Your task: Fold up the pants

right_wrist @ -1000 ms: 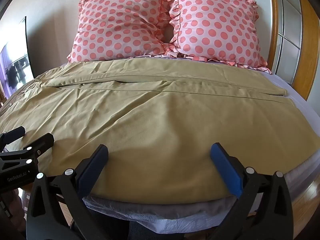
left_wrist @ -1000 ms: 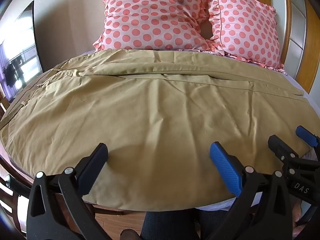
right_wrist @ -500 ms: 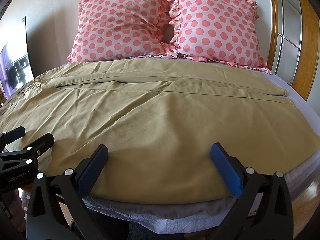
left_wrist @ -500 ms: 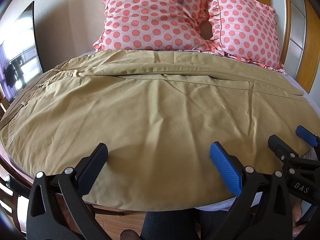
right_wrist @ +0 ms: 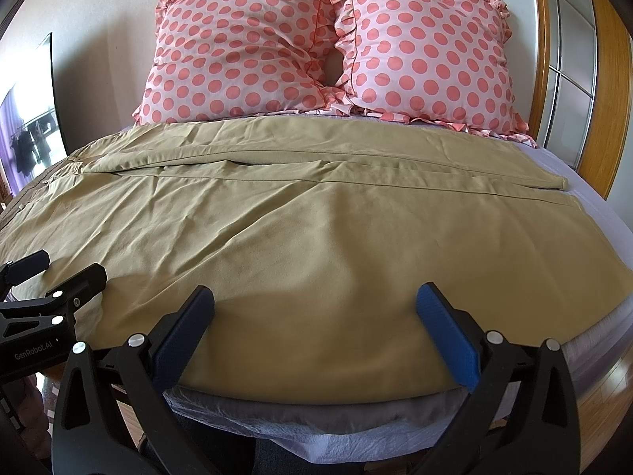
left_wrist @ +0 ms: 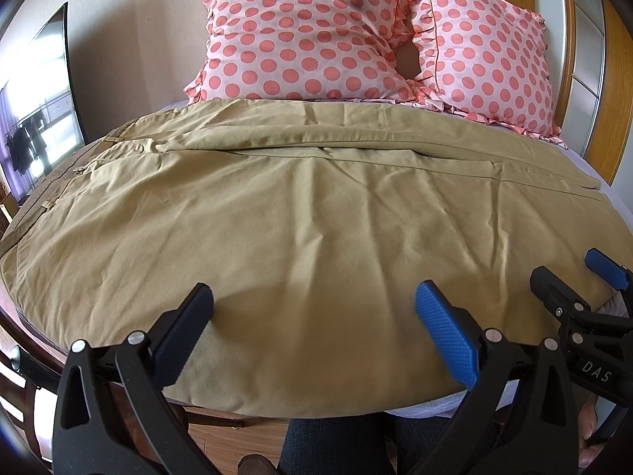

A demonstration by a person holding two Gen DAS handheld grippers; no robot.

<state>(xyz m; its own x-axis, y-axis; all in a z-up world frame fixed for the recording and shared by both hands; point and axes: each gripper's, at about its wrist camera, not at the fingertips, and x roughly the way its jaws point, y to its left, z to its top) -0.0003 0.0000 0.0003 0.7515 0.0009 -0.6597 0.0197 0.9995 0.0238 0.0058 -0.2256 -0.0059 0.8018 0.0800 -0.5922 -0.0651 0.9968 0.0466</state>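
Note:
Tan pants [left_wrist: 300, 213] lie spread flat across the bed, waistband at the left and leg hems at the right [right_wrist: 554, 186]; they also show in the right wrist view [right_wrist: 316, 237]. My left gripper [left_wrist: 312, 308] is open and empty, held just above the near edge of the pants. My right gripper [right_wrist: 314, 308] is open and empty, also over the near edge, further right. The right gripper shows at the right of the left wrist view [left_wrist: 569, 277], and the left gripper shows at the left of the right wrist view [right_wrist: 59, 269]. Both stand side by side.
Two pink polka-dot pillows [right_wrist: 253, 47] [right_wrist: 431, 55] lean on the wall at the head of the bed. A lilac sheet [right_wrist: 593, 182] covers the mattress. A dark screen [left_wrist: 39, 118] stands at the left, a wooden door frame [right_wrist: 617, 91] at the right. Wooden floor lies below.

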